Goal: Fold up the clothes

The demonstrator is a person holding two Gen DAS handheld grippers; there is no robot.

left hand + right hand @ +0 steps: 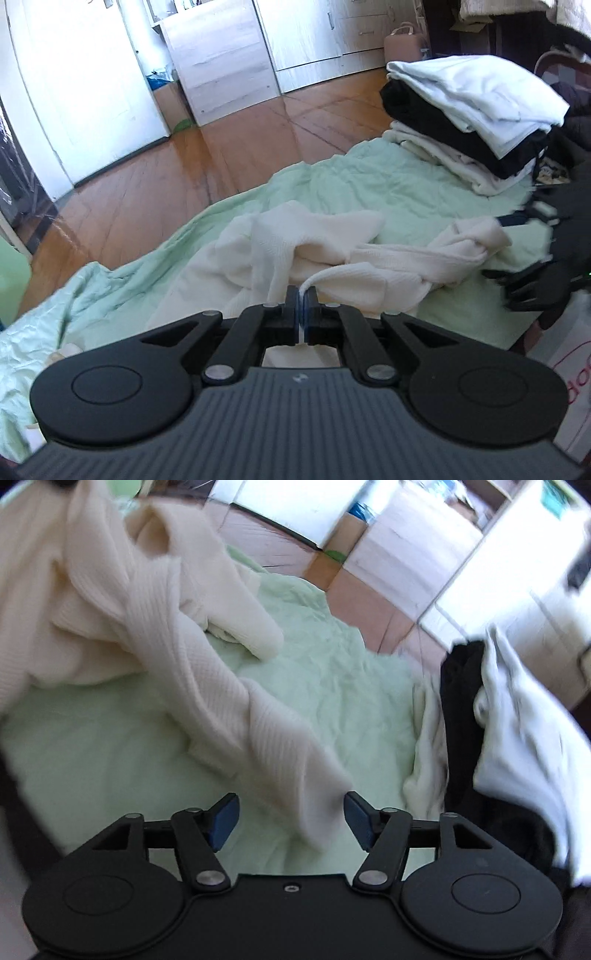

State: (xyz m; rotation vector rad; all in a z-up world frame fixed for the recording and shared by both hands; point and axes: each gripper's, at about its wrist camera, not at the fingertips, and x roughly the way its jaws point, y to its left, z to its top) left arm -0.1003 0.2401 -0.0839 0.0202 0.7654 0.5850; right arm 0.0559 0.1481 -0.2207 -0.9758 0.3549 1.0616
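Jaws of my left gripper (301, 314) are pinched tight on a thin edge of the cream sweater (295, 251), the fabric showing as a pale strip between the pads. My right gripper (290, 821) stands wide apart, with the end of a ribbed sleeve (280, 760) lying between the blue pads (223, 821); blur keeps me from telling whether either pad touches it. That sweater lies crumpled on a pale green sheet (332, 177), its body bunched toward my left side and the sleeve stretched out toward my right. From the left wrist view my right gripper (532, 218) shows dark at the sleeve's far end. Beyond it, on the sheet's far edge, sits a stack of folded clothes (469, 122): a white piece on top, a black one under it, cream ones at the bottom. From the right wrist view the same stack (491, 701) is to the right of the sleeve, well apart from it. Past the sheet runs a brown wood floor (229, 147), with a white door (74, 92) and pale cabinets (221, 62) behind. As for containers, a pink bag (402, 44) stands by the cabinets, its contents hidden, and a cardboard box (168, 99) sits beside the door with blue plastic above it.
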